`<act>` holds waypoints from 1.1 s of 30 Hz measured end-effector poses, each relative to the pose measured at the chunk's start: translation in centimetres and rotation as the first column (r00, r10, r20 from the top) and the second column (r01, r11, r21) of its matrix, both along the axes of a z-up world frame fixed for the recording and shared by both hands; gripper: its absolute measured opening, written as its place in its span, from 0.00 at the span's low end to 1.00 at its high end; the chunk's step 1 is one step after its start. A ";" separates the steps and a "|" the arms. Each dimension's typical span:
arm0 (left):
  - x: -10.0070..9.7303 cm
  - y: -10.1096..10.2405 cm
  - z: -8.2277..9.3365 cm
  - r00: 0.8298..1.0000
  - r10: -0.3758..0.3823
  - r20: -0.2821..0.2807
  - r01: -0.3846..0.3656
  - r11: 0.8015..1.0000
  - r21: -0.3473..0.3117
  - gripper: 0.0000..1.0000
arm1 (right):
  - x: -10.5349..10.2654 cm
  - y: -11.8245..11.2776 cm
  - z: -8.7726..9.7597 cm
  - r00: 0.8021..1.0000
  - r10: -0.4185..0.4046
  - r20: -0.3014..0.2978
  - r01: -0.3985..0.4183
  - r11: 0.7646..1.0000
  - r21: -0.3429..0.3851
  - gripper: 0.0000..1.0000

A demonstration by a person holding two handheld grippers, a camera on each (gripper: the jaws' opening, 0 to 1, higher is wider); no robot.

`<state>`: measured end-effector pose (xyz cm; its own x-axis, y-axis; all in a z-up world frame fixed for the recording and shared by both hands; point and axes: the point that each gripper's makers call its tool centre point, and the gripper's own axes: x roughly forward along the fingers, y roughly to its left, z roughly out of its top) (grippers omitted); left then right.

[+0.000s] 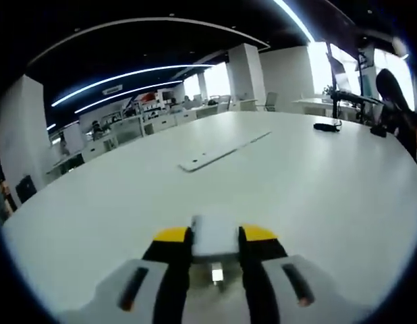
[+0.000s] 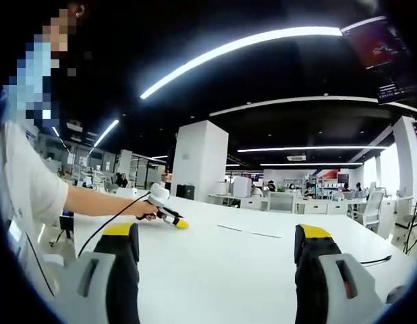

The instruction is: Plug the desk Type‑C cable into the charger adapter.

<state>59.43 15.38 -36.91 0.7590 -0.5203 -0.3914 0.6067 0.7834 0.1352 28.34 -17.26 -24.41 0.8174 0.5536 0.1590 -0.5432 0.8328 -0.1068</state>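
Clamping the white charger adapter (image 1: 214, 239) between its 2 jaws, the left gripper (image 1: 215, 260) holds it low over the white table (image 1: 316, 182), probably to steady it for plugging.

Across in the right gripper view, the right gripper (image 2: 218, 253) stands wide apart and empty, likely ready for the black cable (image 2: 382, 260) lying at the far right.

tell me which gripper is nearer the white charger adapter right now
Left. The left gripper has the charger adapter clamped between its jaws, just above the table. The right gripper is open and empty, off to the side.
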 end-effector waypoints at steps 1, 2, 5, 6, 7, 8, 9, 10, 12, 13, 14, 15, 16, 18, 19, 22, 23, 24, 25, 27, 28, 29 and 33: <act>-0.2 -0.1 0.0 1.000 -0.016 -0.005 0.016 1.000 0.005 0.28 | 0.0 0.0 0.0 1.000 0.000 0.001 0.000 1.000 -0.001 0.98; -0.2 0.0 0.0 1.000 -0.017 -0.005 0.017 1.000 0.005 0.28 | 0.0 0.0 0.1 1.000 -0.001 0.002 0.001 1.000 0.000 0.98; -1.0 -0.3 -0.1 0.999 -0.038 -0.016 0.038 0.999 0.004 0.28 | -0.1 -0.1 0.2 1.000 -0.003 0.007 0.003 1.000 0.000 0.98; -1.1 -0.3 -0.1 0.999 -0.039 -0.017 0.039 0.999 0.005 0.28 | -0.1 -0.1 0.2 1.000 -0.003 0.007 0.003 1.000 0.000 0.98; -1.1 -0.3 -0.1 0.999 -0.039 -0.017 0.039 0.999 0.005 0.28 | -0.1 -0.1 0.2 1.000 -0.004 0.007 0.004 1.000 0.000 0.98; -1.4 -0.3 -0.1 0.998 -0.057 -0.020 0.057 0.998 0.025 0.28 | -0.1 -0.1 0.3 1.000 -0.006 0.011 0.006 1.000 -0.001 0.98; -1.5 -0.4 -0.1 0.998 -0.063 -0.026 0.064 0.998 0.029 0.28 | -0.1 -0.1 0.4 1.000 -0.007 0.011 0.007 1.000 -0.001 0.98; -1.4 -0.4 -0.1 0.997 -0.075 -0.030 0.077 0.996 0.035 0.28 | -0.1 0.0 0.4 1.000 -0.006 0.012 0.006 1.000 -0.004 0.98; -1.8 -0.5 -0.2 0.996 -0.082 -0.033 0.083 0.996 0.036 0.28 | -0.2 0.0 0.4 1.000 -0.006 0.012 0.006 1.000 -0.005 0.98; -2.0 -0.6 -0.2 0.996 -0.086 -0.034 0.087 0.995 0.038 0.28 | -0.2 0.0 0.4 1.000 -0.006 0.012 0.006 1.000 -0.006 0.98; -2.1 -0.7 -0.2 0.996 -0.087 -0.035 0.088 0.995 0.040 0.28 | -0.2 0.0 0.4 1.000 -0.007 0.013 0.007 1.000 -0.006 0.98; -2.2 -0.7 -0.2 0.995 -0.091 -0.036 0.093 0.995 0.043 0.28 | -0.2 0.0 0.4 1.000 -0.008 0.016 0.008 1.000 -0.006 0.98; -2.4 -0.8 -0.2 0.995 -0.096 -0.037 0.098 0.994 0.045 0.28 | -0.3 0.0 0.5 1.000 -0.009 0.018 0.010 1.000 -0.006 0.98; -2.7 -1.0 -0.3 0.994 -0.103 -0.038 0.104 0.993 0.049 0.28 | -0.3 0.0 0.5 1.000 -0.010 0.020 0.010 1.000 -0.007 0.98; -2.9 -1.1 -0.3 0.993 -0.109 -0.040 0.111 0.993 0.049 0.28 | -0.3 0.0 0.5 1.000 -0.009 0.020 0.010 1.000 -0.007 0.98; -3.1 -1.3 -0.3 0.992 -0.122 -0.044 0.124 0.991 0.049 0.27 | -0.3 0.0 0.5 1.000 -0.010 0.019 0.010 1.000 -0.009 0.98; -3.2 -1.3 -0.3 0.991 -0.123 -0.044 0.125 0.991 0.049 0.27 | -0.3 0.0 0.5 1.000 -0.010 0.019 0.010 1.000 -0.009 0.98; -3.5 -1.4 -0.3 0.990 -0.131 -0.045 0.133 0.990 0.050 0.27 | -0.4 -0.1 0.6 1.000 -0.011 0.022 0.012 1.000 -0.010 0.98; -3.8 -1.5 -0.3 0.989 -0.138 -0.046 0.140 0.989 0.051 0.27 | -0.4 -0.1 0.7 1.000 -0.012 0.025 0.013 1.000 -0.011 0.98; -4.3 -1.7 -0.4 0.988 -0.149 -0.048 0.151 0.987 0.054 0.27 | -0.6 -0.1 0.8 0.999 -0.014 0.029 0.014 1.000 -0.011 0.98; -4.5 -1.7 -0.4 0.987 -0.153 -0.050 0.156 0.986 0.057 0.27 | -0.6 -0.1 0.9 0.999 -0.014 0.031 0.014 1.000 -0.011 0.98; -4.6 -1.8 -0.4 0.986 -0.157 -0.052 0.160 0.985 0.061 0.27 | -0.6 -0.2 0.9 0.999 -0.014 0.033 0.014 1.000 -0.011 0.98; -5.4 -1.9 -0.5 0.982 -0.178 -0.057 0.182 0.981 0.074 0.28 | -0.7 -0.2 1.0 0.999 -0.015 0.034 0.016 1.000 -0.011 0.98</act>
